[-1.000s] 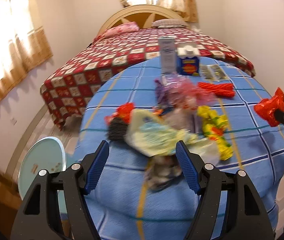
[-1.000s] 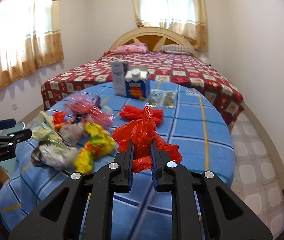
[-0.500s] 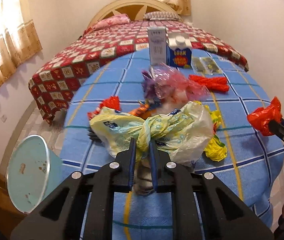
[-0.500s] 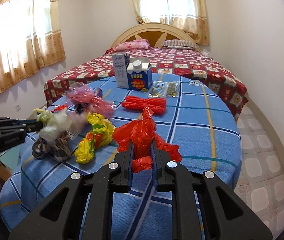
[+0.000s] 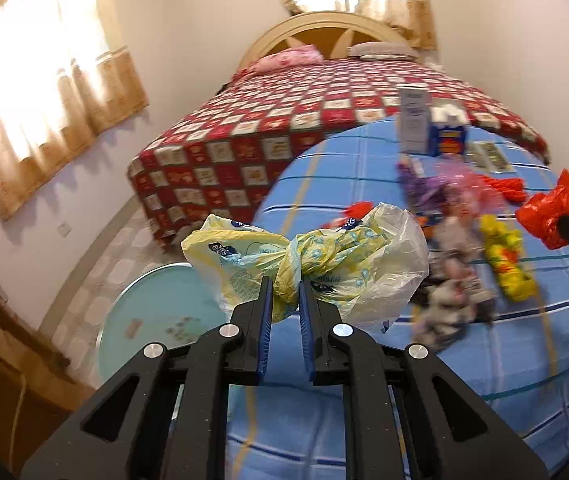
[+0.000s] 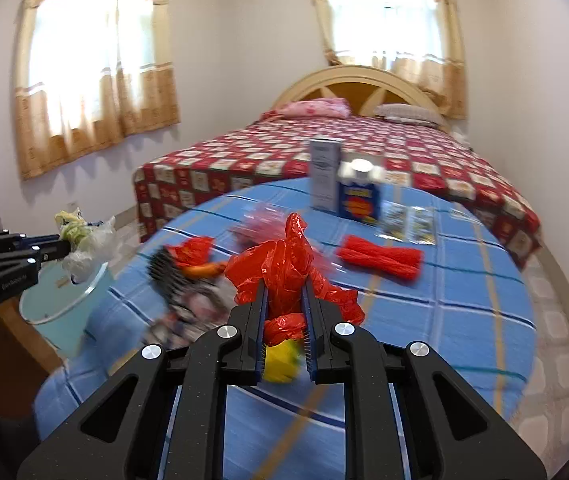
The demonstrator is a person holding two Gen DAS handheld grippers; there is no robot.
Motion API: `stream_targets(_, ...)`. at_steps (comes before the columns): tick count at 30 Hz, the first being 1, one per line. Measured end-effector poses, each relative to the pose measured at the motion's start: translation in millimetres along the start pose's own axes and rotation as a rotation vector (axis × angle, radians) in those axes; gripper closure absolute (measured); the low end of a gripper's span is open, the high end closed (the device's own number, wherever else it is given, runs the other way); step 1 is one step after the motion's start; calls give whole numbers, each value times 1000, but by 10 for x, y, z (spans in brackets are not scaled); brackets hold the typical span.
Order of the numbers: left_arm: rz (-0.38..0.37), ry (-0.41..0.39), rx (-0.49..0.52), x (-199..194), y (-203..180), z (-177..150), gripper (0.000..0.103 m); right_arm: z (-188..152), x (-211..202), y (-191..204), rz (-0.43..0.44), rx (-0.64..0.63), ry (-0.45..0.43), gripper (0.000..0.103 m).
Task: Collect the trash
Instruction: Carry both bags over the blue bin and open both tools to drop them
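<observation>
The left gripper (image 5: 285, 294) pinches a knotted yellow bag (image 5: 308, 256) above the bin (image 5: 156, 320) at seven o'clock, while the right gripper (image 6: 284, 304) clamps a red bag (image 6: 288, 264) over the tabletop (image 6: 464, 320).

Blue checked table (image 6: 464, 320) carries 2 cartons (image 6: 358, 196), red bundle (image 6: 380, 257), wrappers (image 6: 204, 300).

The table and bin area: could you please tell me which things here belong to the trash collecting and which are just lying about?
Job:
yellow bag in the left gripper
red bag in the right gripper
bin
loose wrappers on the table

Lying about (probably):
cartons
bed
pillows
curtains
</observation>
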State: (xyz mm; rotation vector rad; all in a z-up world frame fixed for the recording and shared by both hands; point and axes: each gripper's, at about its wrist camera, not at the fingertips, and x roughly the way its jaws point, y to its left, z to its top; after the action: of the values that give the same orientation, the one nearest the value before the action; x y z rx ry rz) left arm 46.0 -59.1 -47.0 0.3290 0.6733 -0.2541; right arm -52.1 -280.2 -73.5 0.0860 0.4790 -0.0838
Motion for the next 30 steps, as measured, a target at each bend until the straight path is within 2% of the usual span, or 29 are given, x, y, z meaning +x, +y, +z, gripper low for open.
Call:
stream_targets(13,126,45,-92,129,769,-245,90,296,483,902,146,-124,20,87)
stream_targets(30,286,107,-199,229,1583,-481,90,474,1112,1776,236,-261,93,87)
